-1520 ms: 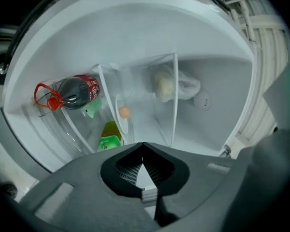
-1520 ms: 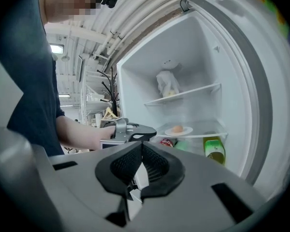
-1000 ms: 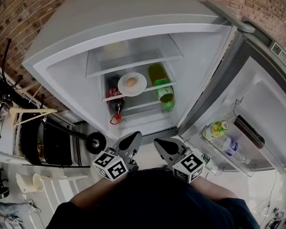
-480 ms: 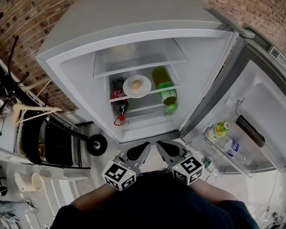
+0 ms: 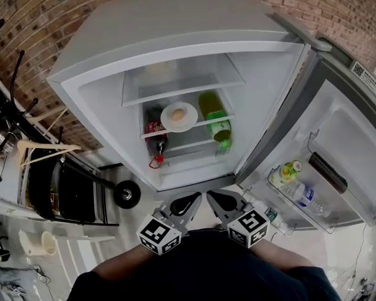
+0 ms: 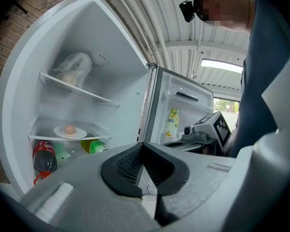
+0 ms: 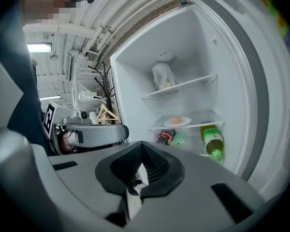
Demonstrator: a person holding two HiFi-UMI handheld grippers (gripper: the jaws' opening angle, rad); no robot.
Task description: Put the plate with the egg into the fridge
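Note:
The white plate [image 5: 179, 116] with the brown egg [image 5: 180, 112] rests on the middle glass shelf inside the open fridge [image 5: 175, 24]. In the left gripper view the plate [image 6: 70, 132] lies far ahead at the lower left. The right gripper view has the plate [image 7: 177, 122] ahead in the middle. Both grippers hang low in front of the fridge, close to the person's body and well apart from the plate. My left gripper [image 5: 187, 204] is shut with nothing in it. Beside it, my right gripper [image 5: 215, 199] is also shut and empty, the two tips nearly side by side.
A cola bottle [image 5: 155, 133] and a green bottle [image 5: 219, 128] lie under the plate's shelf. A white bag [image 6: 73, 67] sits on the upper shelf. The open door [image 5: 344, 137] at right holds bottles [image 5: 296, 190]. A hanger [image 5: 45, 148] and a black wheel [image 5: 126, 194] stand at left.
Both grippers have drawn back toward the body and closer together. The plate with the egg has stayed on the shelf.

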